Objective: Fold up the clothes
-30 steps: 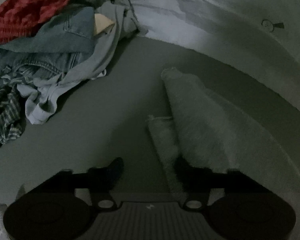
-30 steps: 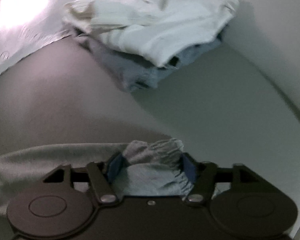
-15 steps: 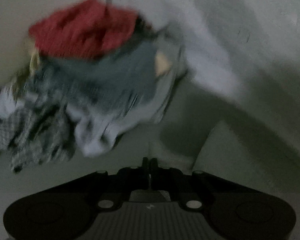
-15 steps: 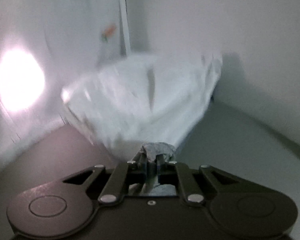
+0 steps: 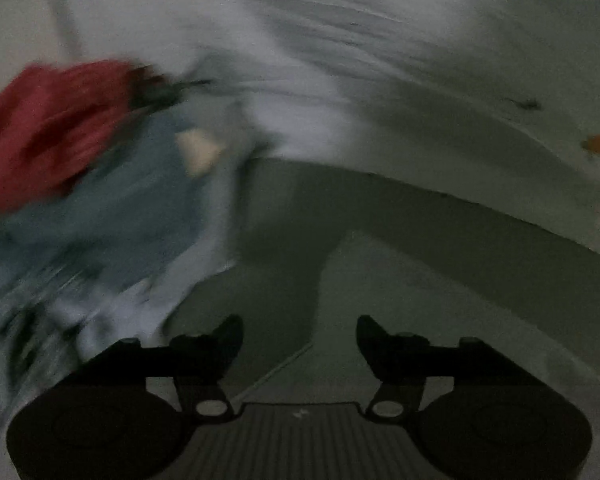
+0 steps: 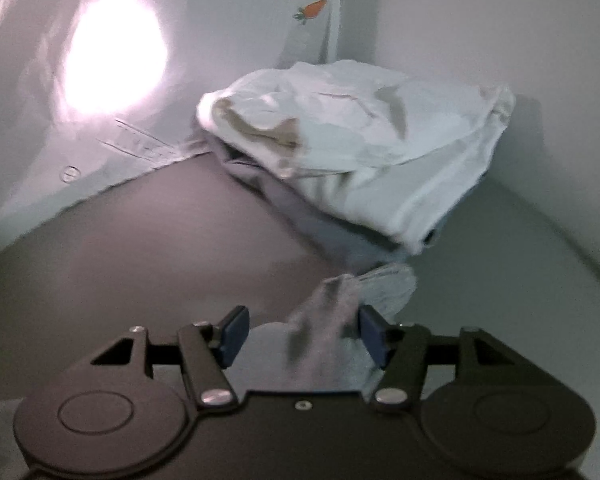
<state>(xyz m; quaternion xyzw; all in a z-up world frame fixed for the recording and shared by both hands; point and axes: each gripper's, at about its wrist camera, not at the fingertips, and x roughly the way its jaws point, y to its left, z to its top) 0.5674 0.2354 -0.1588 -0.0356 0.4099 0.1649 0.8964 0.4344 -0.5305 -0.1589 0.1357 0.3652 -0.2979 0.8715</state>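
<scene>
The left claw [image 5: 300,336] stands with its jaws apart and nothing between them; half a second ago they were pressed together, so they have just been opening. Only bare desk [image 5: 440,280] shows in the gap. The view is heavily blurred. To the left lies the unfolded pile [image 5: 100,200], with a red garment [image 5: 48,128] on top of denim-blue and pale fabric.

The right claw [image 6: 302,332] likewise has its jaws spread, having just been opening. The grey garment [image 6: 340,320] that it pinched half a second ago lies loosely in the gap; it runs close along the right blue pad [image 6: 374,334] but is not clamped, and the left pad stands clear of it. The cloth slumps toward the desk.

Beyond it, in the corner, rests the folded stack [image 6: 380,160]: a white garment on top of a grey-blue one. A carrot sticker [image 6: 312,10] marks the wall behind.

Assessment: both claws have released the grey garment, which suggests one fold is complete or the item is being set down near the stack. The unfolded pile indicates considerable work remains.
</scene>
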